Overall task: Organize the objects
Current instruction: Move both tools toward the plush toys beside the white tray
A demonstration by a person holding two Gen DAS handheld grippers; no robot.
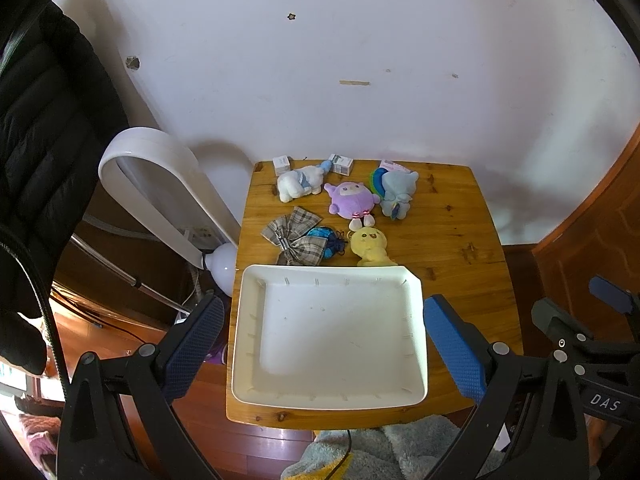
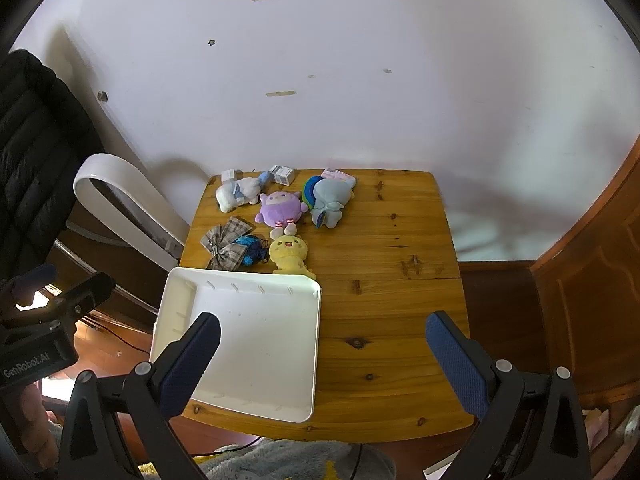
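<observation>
An empty white tray lies at the near left of a wooden table. Behind it lie a yellow plush, a purple plush, a white plush, a blue-grey plush, a plaid bow and a blue pouch. My left gripper is open above the tray. My right gripper is open above the tray's right edge. Both are empty.
Small boxes and a pink packet sit at the table's back edge against the wall. A white appliance and a black jacket stand left of the table. A wooden door is at right.
</observation>
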